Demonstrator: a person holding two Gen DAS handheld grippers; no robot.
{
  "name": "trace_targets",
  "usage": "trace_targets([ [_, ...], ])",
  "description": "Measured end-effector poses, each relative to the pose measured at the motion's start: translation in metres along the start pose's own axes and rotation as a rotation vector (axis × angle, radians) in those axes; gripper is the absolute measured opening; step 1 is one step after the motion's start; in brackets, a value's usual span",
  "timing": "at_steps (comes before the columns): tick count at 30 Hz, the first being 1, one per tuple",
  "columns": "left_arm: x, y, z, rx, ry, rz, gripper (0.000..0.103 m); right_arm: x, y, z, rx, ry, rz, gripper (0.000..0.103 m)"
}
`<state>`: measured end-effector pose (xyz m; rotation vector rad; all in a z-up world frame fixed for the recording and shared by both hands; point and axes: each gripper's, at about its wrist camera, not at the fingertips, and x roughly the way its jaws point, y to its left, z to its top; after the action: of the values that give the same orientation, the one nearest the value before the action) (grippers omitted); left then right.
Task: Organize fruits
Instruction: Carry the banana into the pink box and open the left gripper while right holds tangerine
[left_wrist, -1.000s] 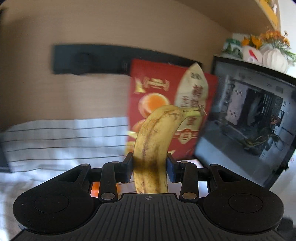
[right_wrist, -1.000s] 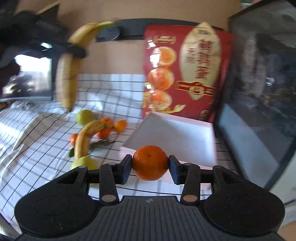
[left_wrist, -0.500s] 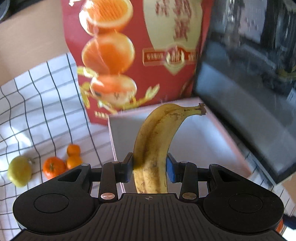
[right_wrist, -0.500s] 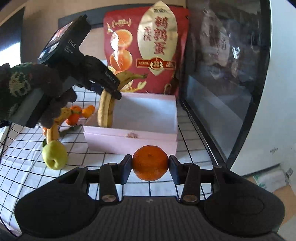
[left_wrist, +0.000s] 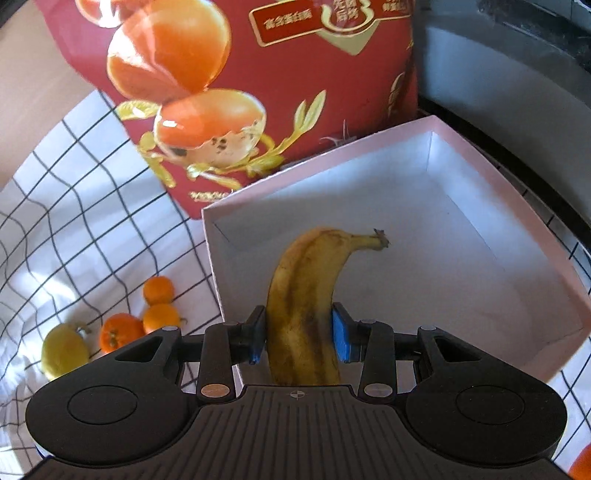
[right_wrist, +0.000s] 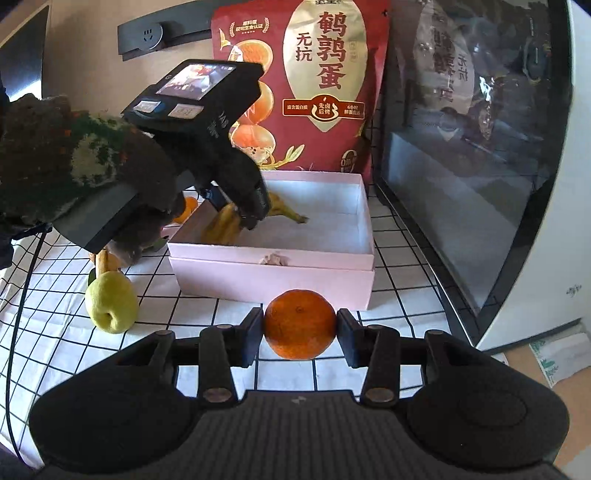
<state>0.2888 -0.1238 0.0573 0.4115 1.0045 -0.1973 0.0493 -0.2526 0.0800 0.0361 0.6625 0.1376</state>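
Fruit sorting on a white cloth with a black grid (right_wrist: 391, 295), seen from two handheld grippers. The left gripper (left_wrist: 298, 334) pinches a yellow, brown-flecked banana (left_wrist: 306, 295) across its middle, blue pads (left_wrist: 340, 334) pressed against both sides, and holds it inside an open pink box (right_wrist: 273, 273), its stem pointing toward the far corner. From the right-hand view the banana's lower end looks close to the white floor of the box, though contact cannot be confirmed. The right gripper (right_wrist: 300, 328) clamps a small orange mandarin (right_wrist: 300, 324) between its black fingers, hovering just in front of the box's near wall. A tall red snack bag (right_wrist: 317, 85) stands behind the box, with a dark glass-fronted appliance (right_wrist: 472, 147) to its right. Left of the box lie a green pear (right_wrist: 110, 302), three small mandarins (left_wrist: 157, 314) and a yellow-green fruit (left_wrist: 62, 350). The banana is probably light but soft and ripe, so it would bruise under a hard squeeze; the firm middle suits a grip better than the thin stem. The mandarin likely has loose, yielding peel and rolls easily, so gripping across its widest part and setting it down low seems safest.
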Motion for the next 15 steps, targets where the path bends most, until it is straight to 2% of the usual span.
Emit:
trace_targets([
  [3, 0.003, 0.012, -0.003, -0.033, 0.040, -0.035, 0.042, 0.000, -0.007, -0.003, 0.025, 0.008, -0.004, 0.043],
  [7, -0.001, 0.028, -0.009, -0.072, 0.035, -0.087, 0.042, 0.005, -0.016, -0.003, 0.065, 0.021, 0.004, 0.043],
  [8, -0.005, 0.032, -0.011, -0.091, 0.017, -0.104, 0.039, 0.006, -0.017, -0.002, 0.074, 0.021, 0.014, 0.043],
  [11, -0.023, 0.045, -0.015, -0.127, -0.090, -0.147, 0.040, 0.006, -0.018, 0.004, 0.079, 0.010, 0.045, 0.043],
  [15, -0.061, 0.067, -0.027, -0.246, -0.224, -0.224, 0.040, 0.007, -0.013, 0.017, 0.051, -0.014, 0.073, 0.043],
])
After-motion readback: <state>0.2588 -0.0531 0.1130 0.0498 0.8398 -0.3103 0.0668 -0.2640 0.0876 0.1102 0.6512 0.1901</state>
